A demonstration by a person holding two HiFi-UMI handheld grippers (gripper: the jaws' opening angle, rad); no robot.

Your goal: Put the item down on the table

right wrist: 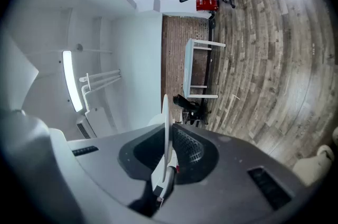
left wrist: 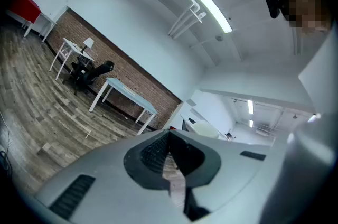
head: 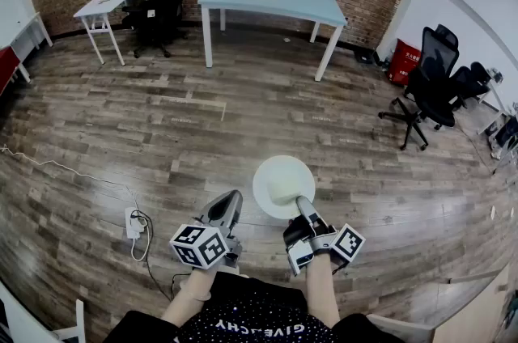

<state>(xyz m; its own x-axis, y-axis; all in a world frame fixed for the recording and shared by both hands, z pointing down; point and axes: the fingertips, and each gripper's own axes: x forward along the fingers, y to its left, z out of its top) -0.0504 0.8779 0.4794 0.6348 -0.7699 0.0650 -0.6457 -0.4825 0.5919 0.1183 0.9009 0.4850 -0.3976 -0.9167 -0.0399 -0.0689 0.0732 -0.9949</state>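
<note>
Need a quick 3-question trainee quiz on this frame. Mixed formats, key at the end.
1. Fill in: the white plate is clamped by the ___ gripper.
2. True or false: the plate is not on the blue-topped table; it is held over the wood floor.
3. The left gripper has its jaws: A) together, nothing between them; B) wide apart; C) closed on a cup.

Key: 1 right gripper; 2 true; 3 A.
</note>
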